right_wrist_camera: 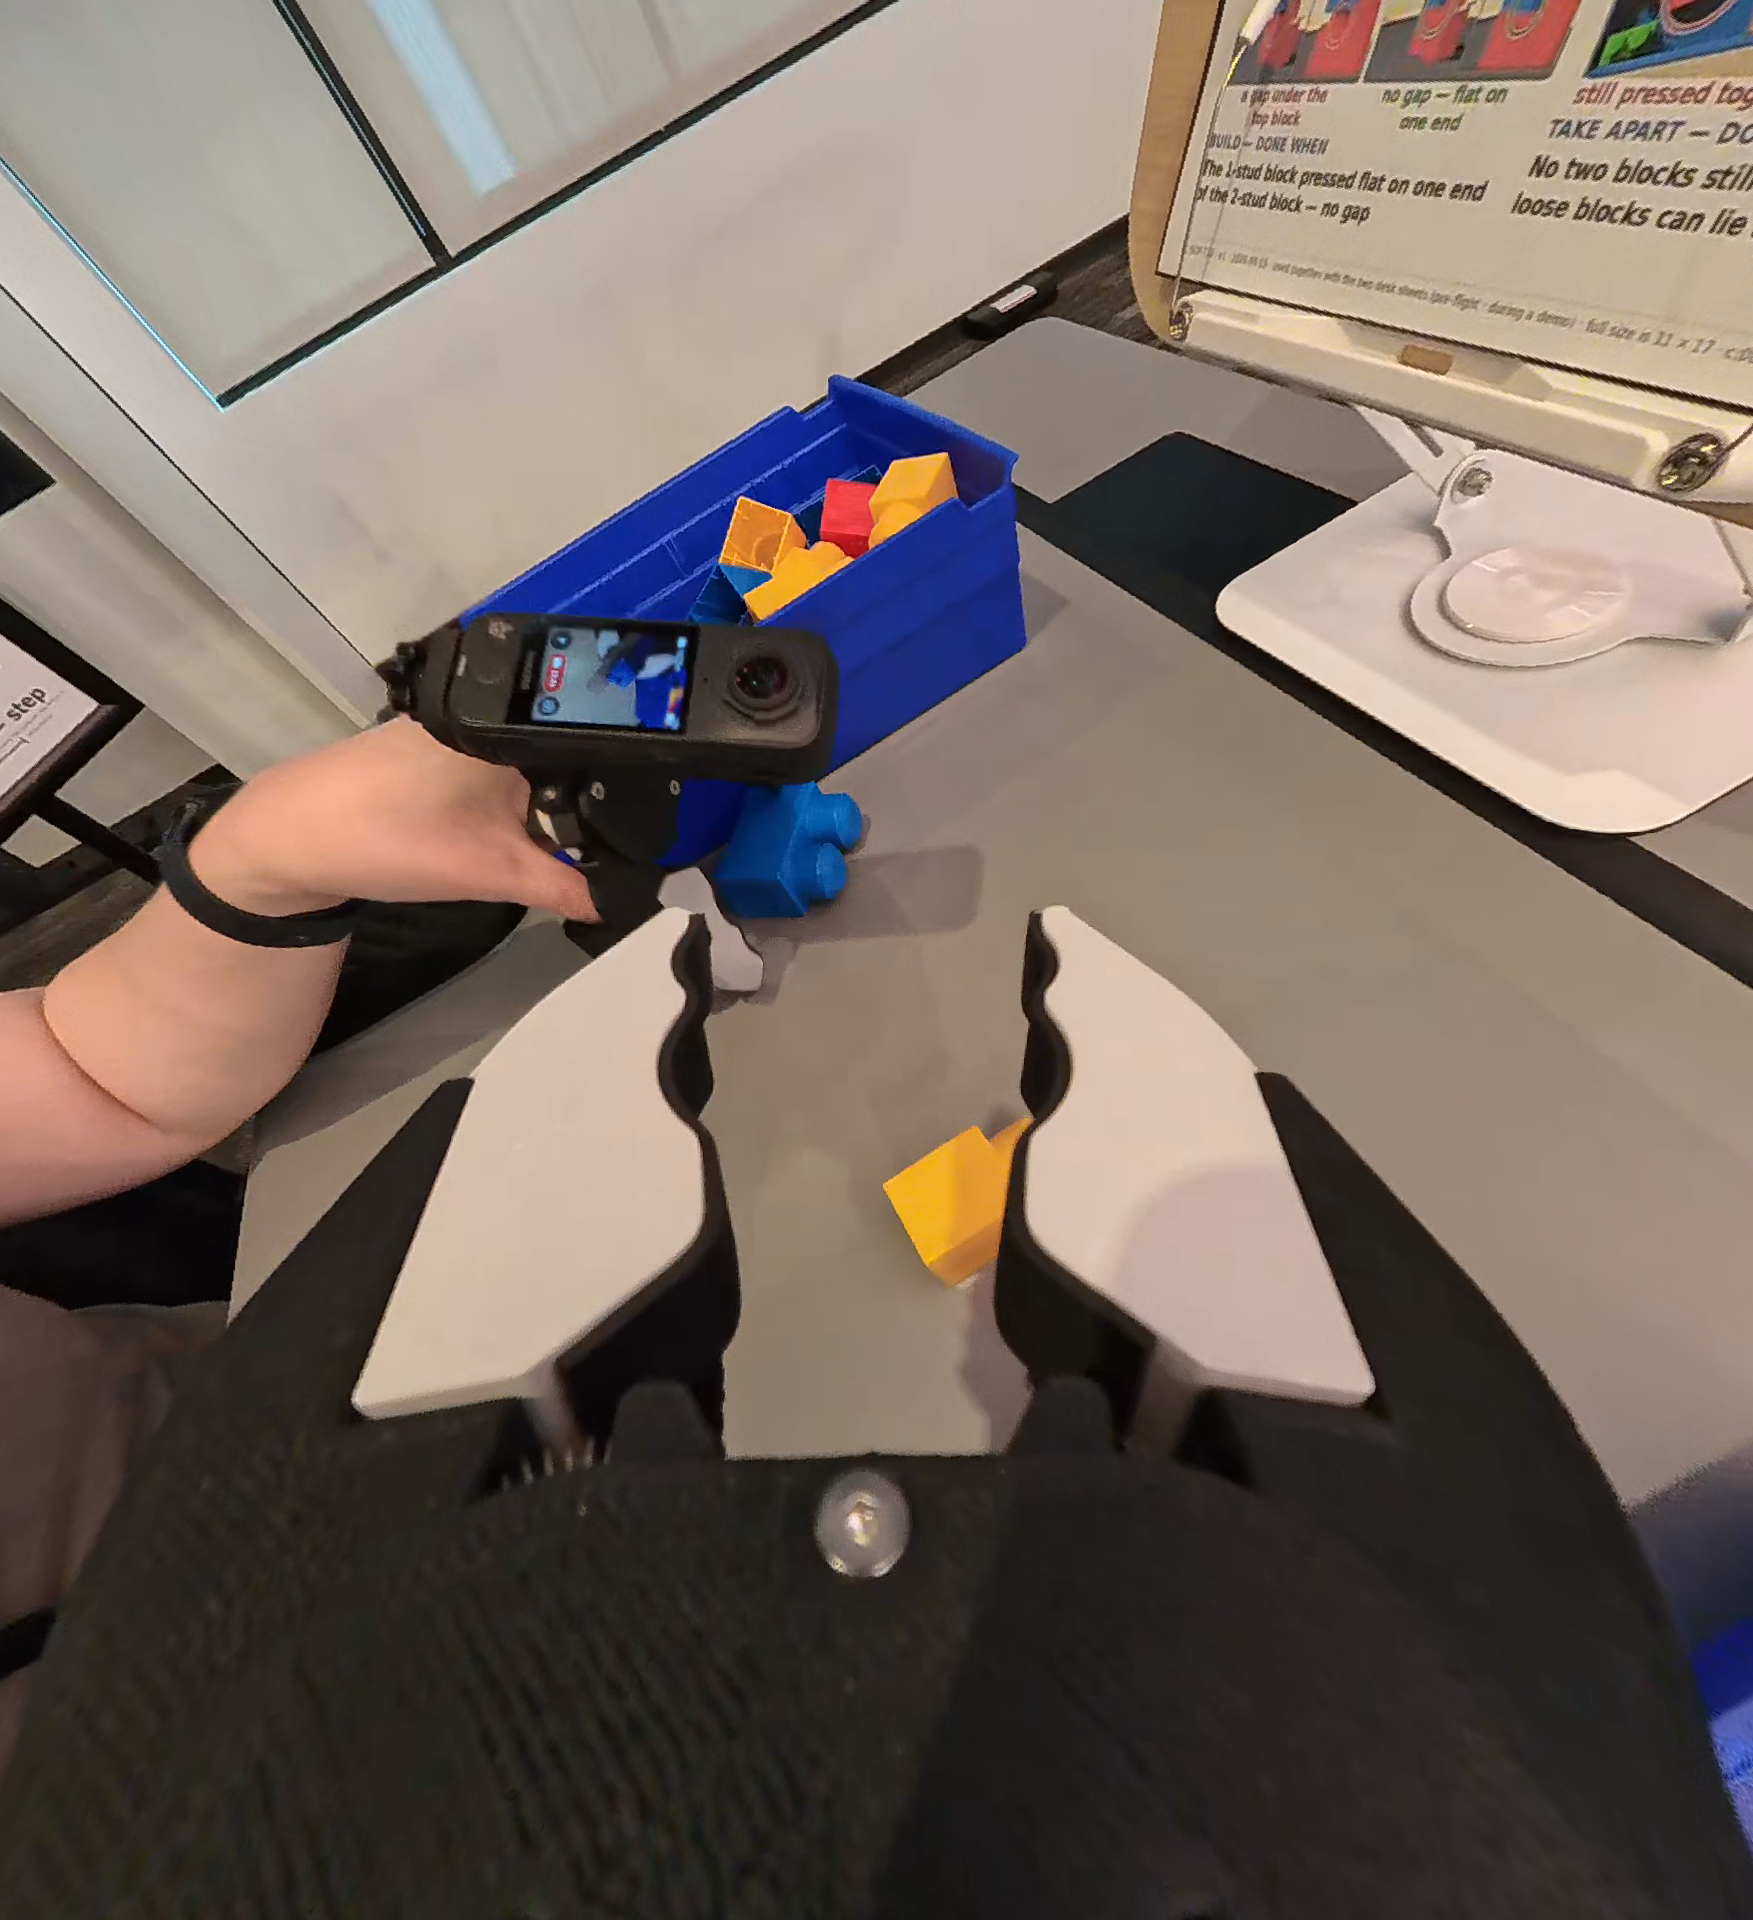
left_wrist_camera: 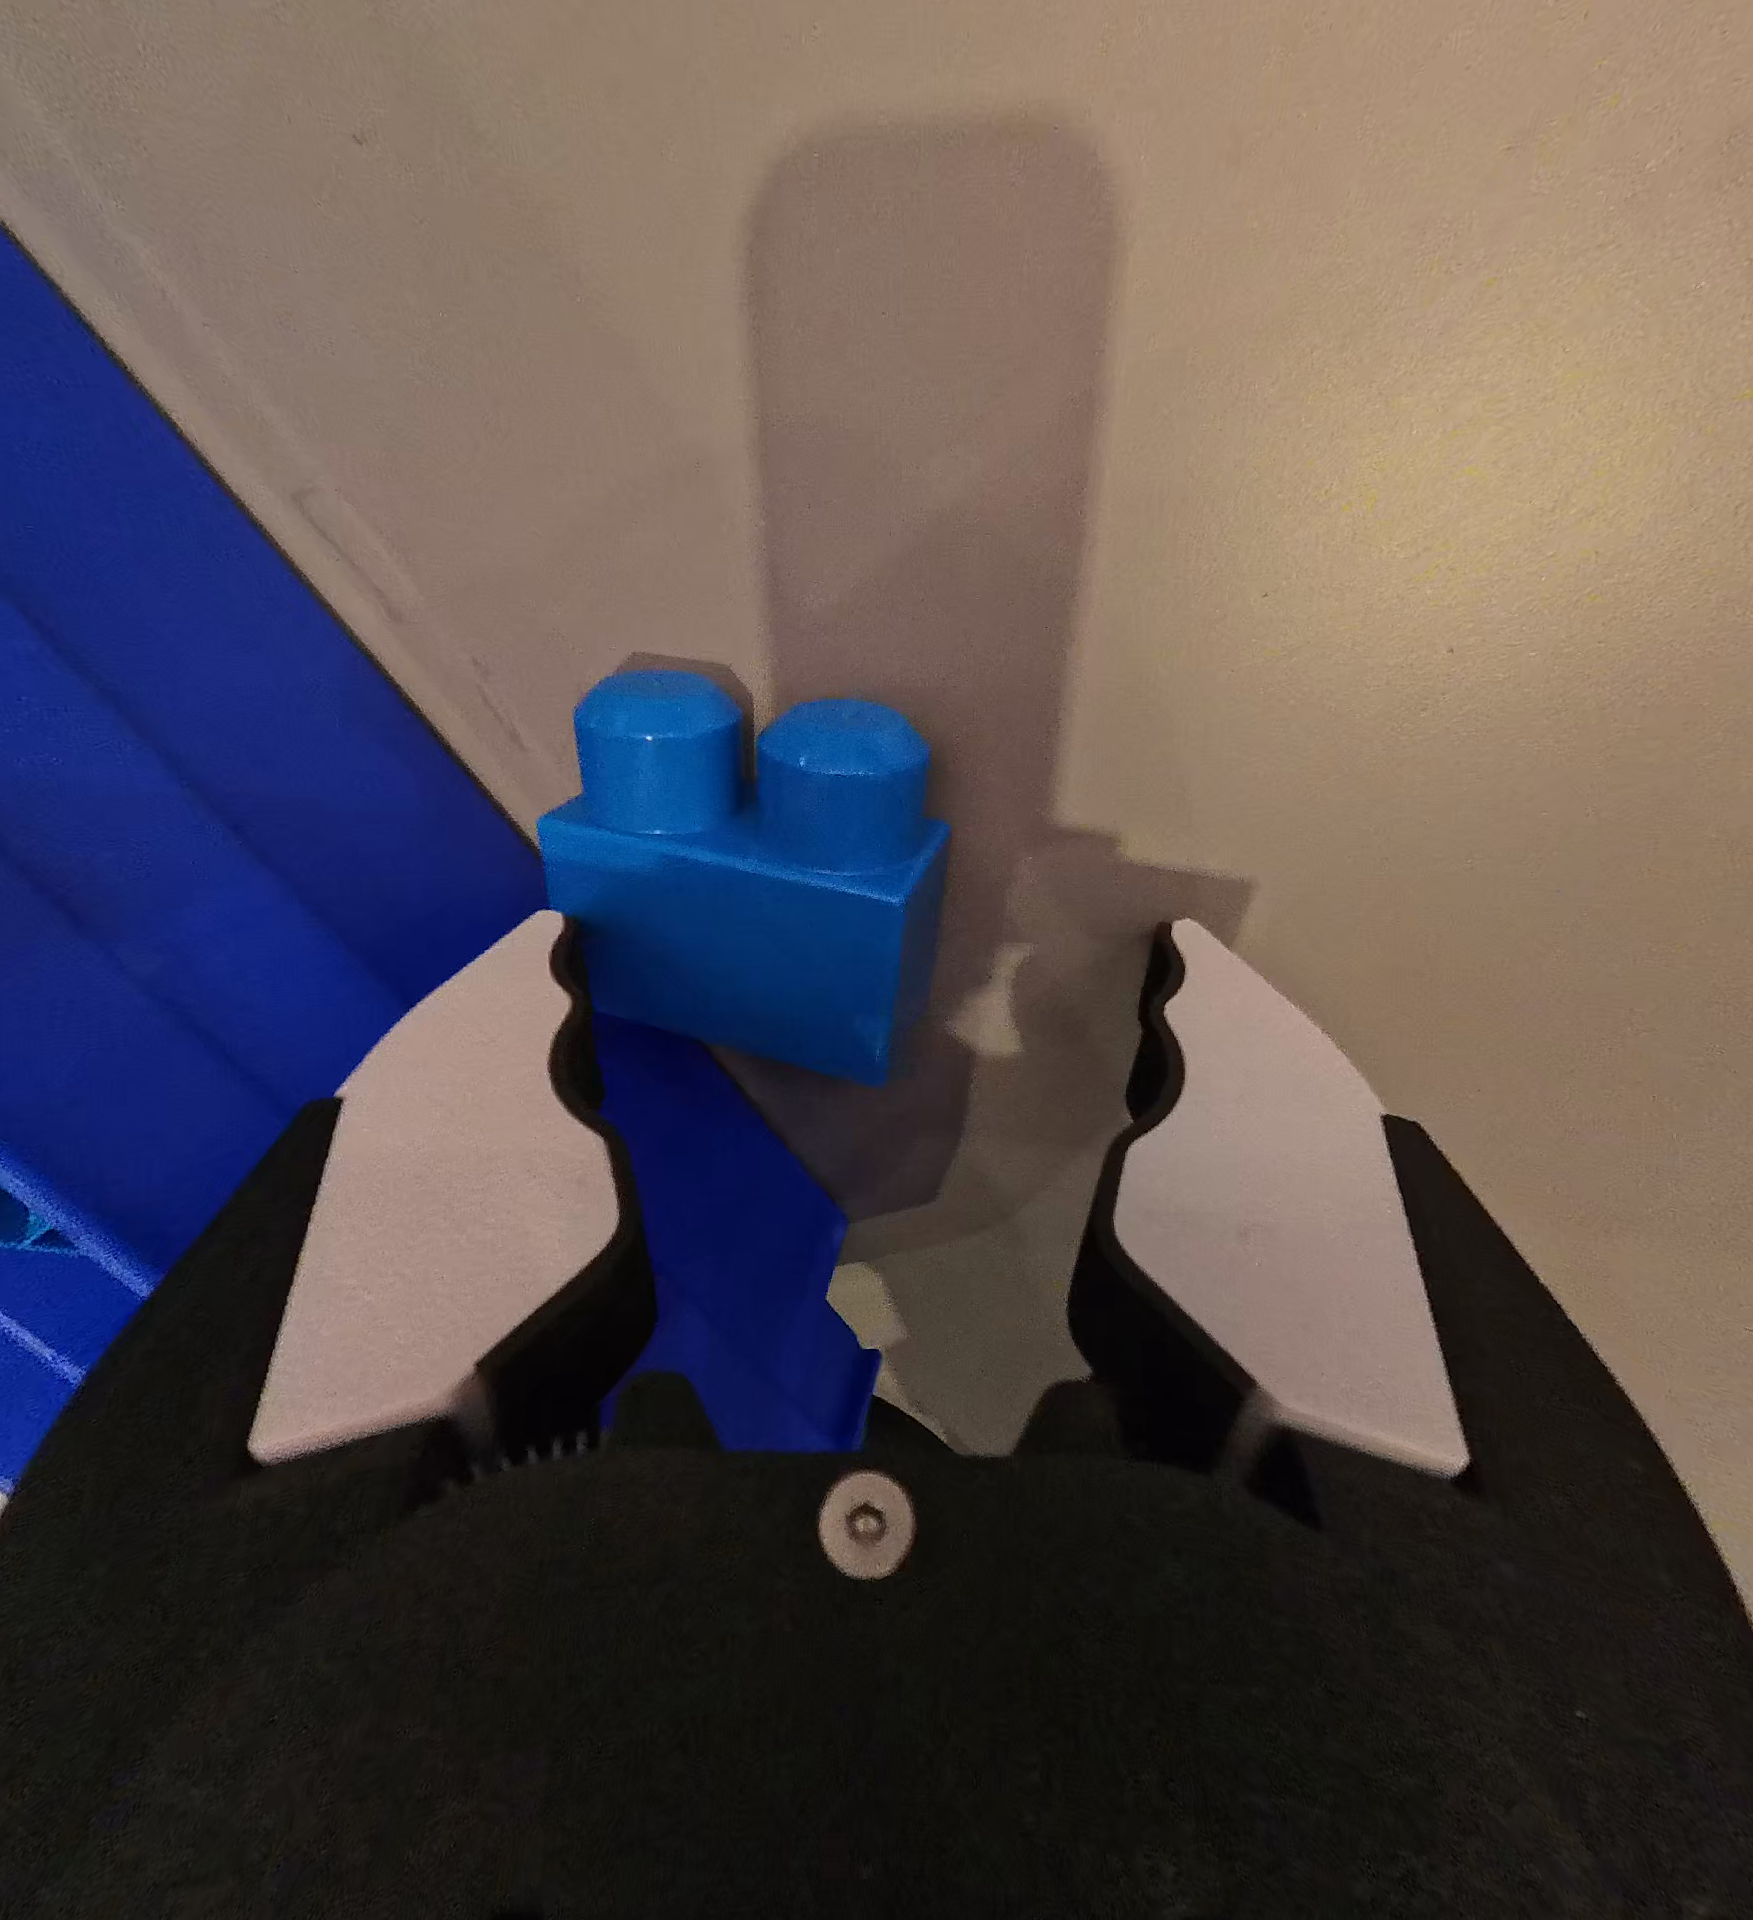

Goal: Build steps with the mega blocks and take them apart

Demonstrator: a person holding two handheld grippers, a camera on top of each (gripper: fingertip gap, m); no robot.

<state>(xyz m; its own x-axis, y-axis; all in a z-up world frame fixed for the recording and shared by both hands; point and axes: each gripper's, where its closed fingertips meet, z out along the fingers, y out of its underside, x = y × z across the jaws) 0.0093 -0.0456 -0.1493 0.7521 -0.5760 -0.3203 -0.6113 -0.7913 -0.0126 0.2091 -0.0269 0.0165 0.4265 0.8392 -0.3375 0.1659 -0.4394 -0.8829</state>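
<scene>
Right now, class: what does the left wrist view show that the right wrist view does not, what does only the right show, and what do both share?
Only the left wrist view: the left tool seen along its own fingers, open, with the blue two-stud block's studs close up just beyond the tips.

Only the right wrist view: the open right tool, a yellow block on the grey table, loose blocks inside the bin, a hand, and an instruction sheet on a white stand.

Both: the blue two-stud block lying beside the blue bin, on the same table.
</scene>
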